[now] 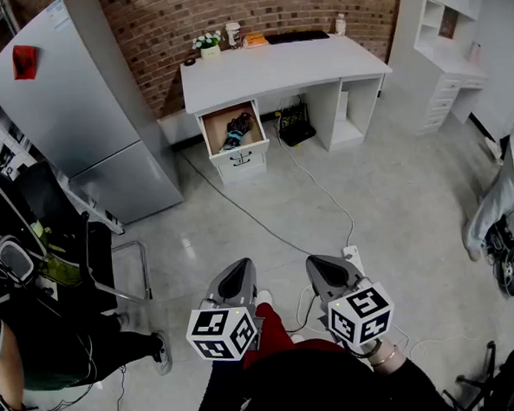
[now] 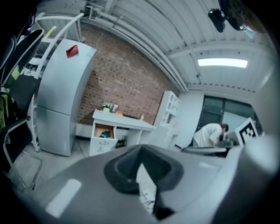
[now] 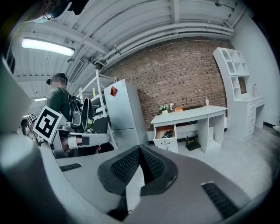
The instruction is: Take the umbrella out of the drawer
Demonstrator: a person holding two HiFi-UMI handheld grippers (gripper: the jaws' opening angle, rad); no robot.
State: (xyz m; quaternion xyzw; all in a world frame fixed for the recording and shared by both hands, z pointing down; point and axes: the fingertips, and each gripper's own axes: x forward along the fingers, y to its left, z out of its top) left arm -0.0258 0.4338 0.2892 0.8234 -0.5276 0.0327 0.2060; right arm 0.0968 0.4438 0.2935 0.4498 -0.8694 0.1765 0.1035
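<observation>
Lying in the open top drawer (image 1: 216,124) of the white desk (image 1: 274,64), in the upper middle of the head view, the umbrella (image 1: 238,130) shows as a dark bundle with a blue-green patch (it seems folded, though it is too small there to be sure). It rests slantwise on the drawer's wooden bottom.

A grey fridge (image 1: 86,106) stands at the upper left, and a brick wall (image 1: 254,9) runs behind the desk. A small potted plant (image 1: 205,43) sits on the desktop. A white cable (image 1: 276,229) trails across the floor from the desk to a power strip (image 1: 354,257) near the grippers. Open floor lies between the grippers and the drawer. A bystander (image 1: 40,344) is at the lower left.

Both grippers are held side by side at the bottom centre, well apart from the desk, tipped slightly downward and aimed towards it. The left gripper (image 1: 234,277) has its jaws clenched together on nothing, and the right gripper (image 1: 328,272) likewise has its pads meeting at the tip, empty.
</observation>
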